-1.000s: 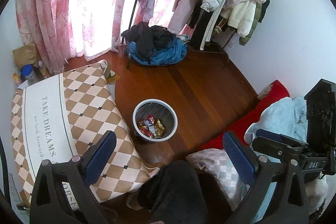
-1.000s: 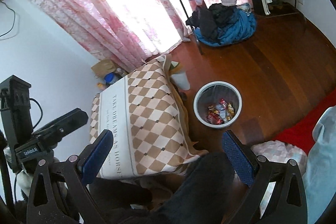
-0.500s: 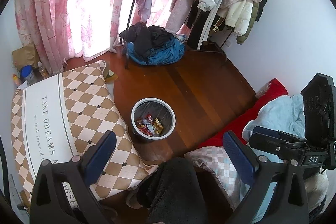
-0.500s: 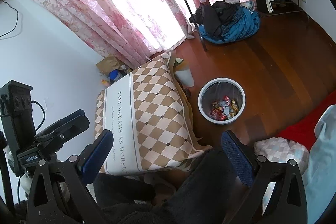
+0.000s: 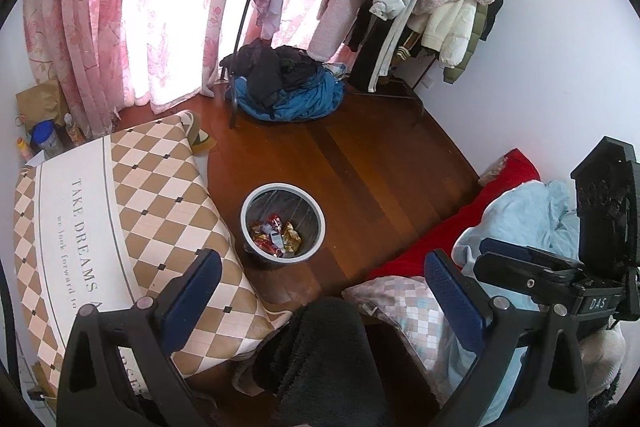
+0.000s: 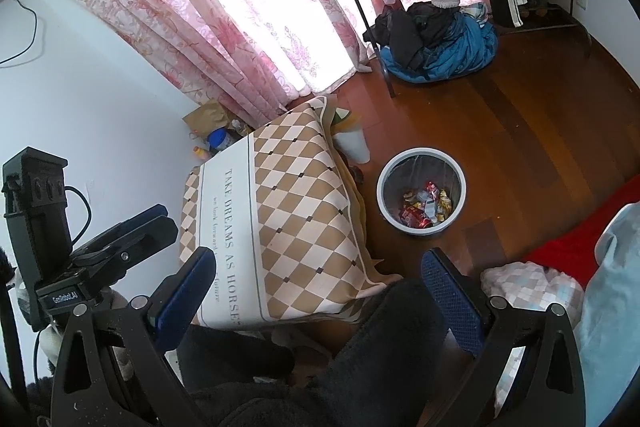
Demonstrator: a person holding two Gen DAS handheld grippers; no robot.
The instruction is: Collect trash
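Observation:
A round grey waste bin (image 5: 247,223) stands on the wooden floor with several colourful snack wrappers (image 5: 276,237) in its bottom; it also shows in the right wrist view (image 6: 460,183), with the wrappers (image 6: 426,209) inside. My left gripper (image 5: 322,285) is open and empty, held high above the floor, nearer to me than the bin. My right gripper (image 6: 318,281) is open and empty, also high up; the bin lies beyond its right finger. Each gripper shows at the edge of the other's view.
A table under a brown-and-cream diamond cloth (image 5: 120,211) stands left of the bin. A heap of dark and blue clothes (image 5: 288,87) lies under a coat rack by pink curtains. Red and light-blue bedding (image 5: 516,203) is at the right. My dark-trousered leg (image 5: 320,359) is below.
Both grippers have risen and drawn back a little, so the bin and table look smaller and farther. Both stay open and empty.

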